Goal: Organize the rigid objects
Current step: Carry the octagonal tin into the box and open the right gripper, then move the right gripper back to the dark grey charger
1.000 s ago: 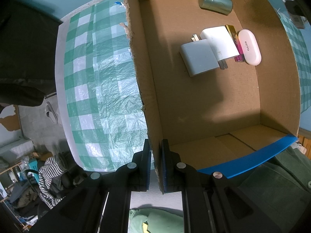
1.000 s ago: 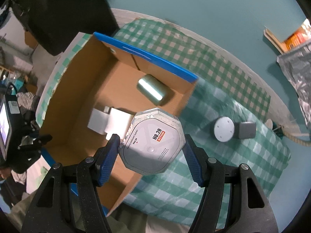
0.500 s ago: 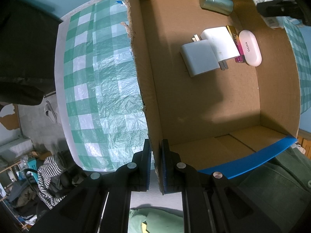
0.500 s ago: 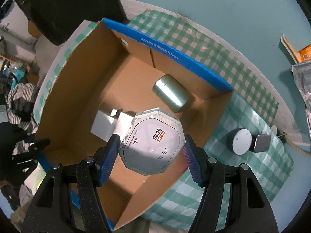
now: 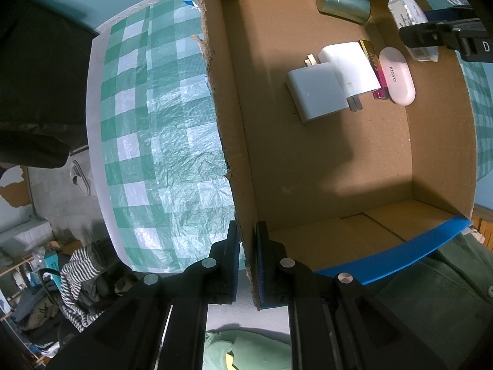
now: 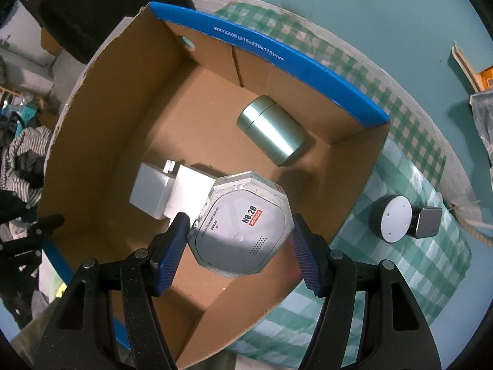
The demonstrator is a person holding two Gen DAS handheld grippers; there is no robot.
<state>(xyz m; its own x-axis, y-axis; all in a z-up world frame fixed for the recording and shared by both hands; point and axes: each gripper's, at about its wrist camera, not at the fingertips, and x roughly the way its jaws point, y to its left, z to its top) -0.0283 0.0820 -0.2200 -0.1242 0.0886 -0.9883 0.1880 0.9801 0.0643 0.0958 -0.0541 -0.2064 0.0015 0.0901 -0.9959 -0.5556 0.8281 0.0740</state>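
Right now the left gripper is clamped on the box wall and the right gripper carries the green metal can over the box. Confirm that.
One detail is wrong. The right gripper carries the white octagonal device, not the green metal can, which lies on the floor of the box; the right wrist view shows this. The left gripper is indeed clamped on the box wall.

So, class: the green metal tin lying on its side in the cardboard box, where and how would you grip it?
Grip the green metal tin across its curved middle, coming straight down from above. It lies on its side near the box wall, ends awkward to reach.
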